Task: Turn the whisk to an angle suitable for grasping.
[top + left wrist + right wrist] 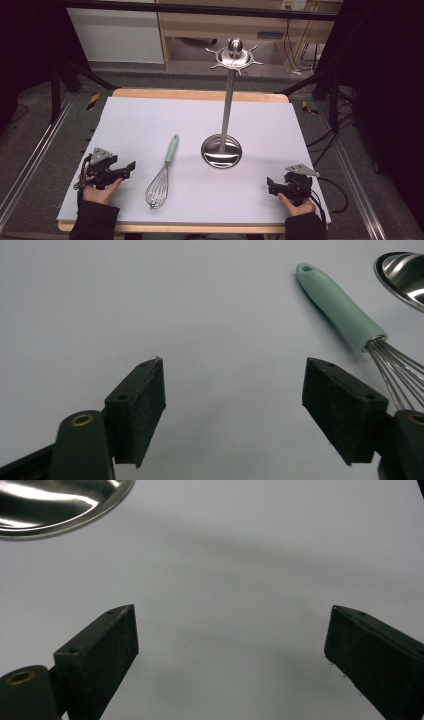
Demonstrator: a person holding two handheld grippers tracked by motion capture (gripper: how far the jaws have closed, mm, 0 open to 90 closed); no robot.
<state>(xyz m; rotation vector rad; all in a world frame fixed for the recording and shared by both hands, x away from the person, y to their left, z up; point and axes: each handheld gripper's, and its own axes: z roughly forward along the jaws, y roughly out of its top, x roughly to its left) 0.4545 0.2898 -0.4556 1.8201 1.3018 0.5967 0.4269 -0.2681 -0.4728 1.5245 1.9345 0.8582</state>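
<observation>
**Whisk waiting, stand bare**

Nearest the person, both hands rest at the front edge of the tabletop (130, 120), each holding a pair of tongs. Left tongs (131, 165) sit at the left, jaws spread wide and empty; in the left gripper view they (234, 405) frame bare white surface, with the whisk just off to one side. Right tongs (270, 185) sit at the right front, likewise wide open with nothing between them, as the right gripper view (231, 655) shows.

Between the hands, closer to the left, lies the whisk (161, 175), flat on the tabletop, wire head toward the person and pale green handle (340, 307) pointing away. It is touched by neither tool.

Farther back stands the metal stand (226, 107): a round shiny base (221, 151), an upright pole, and a ring of hooks (234, 56) at the top, all of them bare.

Judging from this, the work looks barely begun. Probably the whisk is meant to hang on a hook; picking it up, lifting it and hooking it all remain to be done.
</observation>
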